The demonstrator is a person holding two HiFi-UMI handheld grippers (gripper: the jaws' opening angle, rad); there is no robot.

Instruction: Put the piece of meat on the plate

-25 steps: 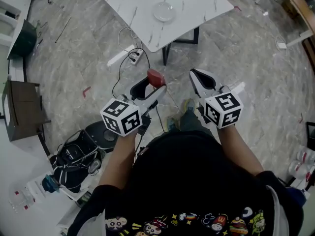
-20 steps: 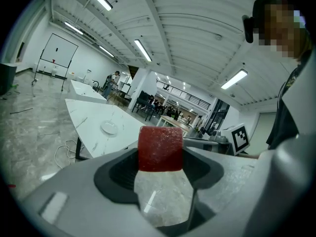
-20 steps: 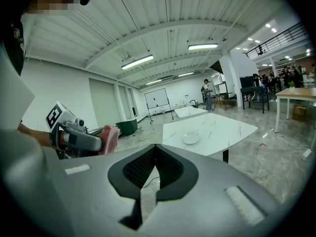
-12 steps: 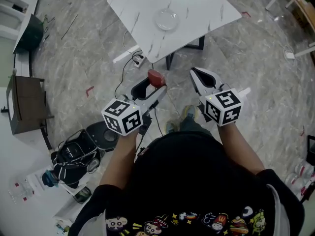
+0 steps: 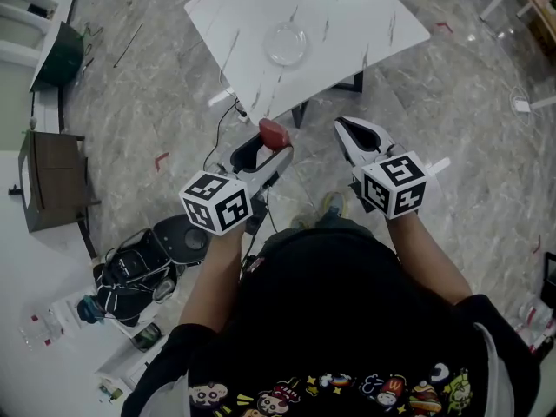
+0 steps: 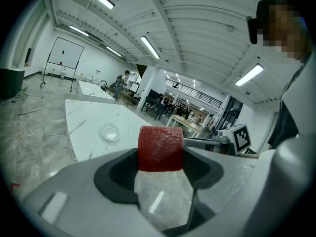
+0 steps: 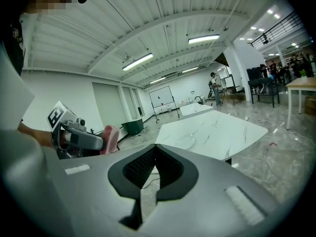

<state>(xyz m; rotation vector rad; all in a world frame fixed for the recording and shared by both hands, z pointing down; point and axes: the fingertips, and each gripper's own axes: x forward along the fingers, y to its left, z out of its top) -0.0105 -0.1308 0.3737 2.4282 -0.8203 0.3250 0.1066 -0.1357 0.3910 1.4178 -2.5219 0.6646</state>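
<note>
My left gripper is shut on the piece of meat, a red block held at the jaw tips. My right gripper is shut with nothing between its jaws. Both are held up in front of the person, short of the white marble table. A clear glass plate sits on that table, also visible as the plate in the left gripper view and the plate in the right gripper view. From the right gripper view the meat shows in the left gripper.
The grey marble floor has a white power strip with cables near the table's leg. A dark wooden stand is at the left. Bags and a black round device lie at the lower left.
The table and plate have shifted a little in the head view as the person moves toward them. Both grippers keep their pose and hold.
</note>
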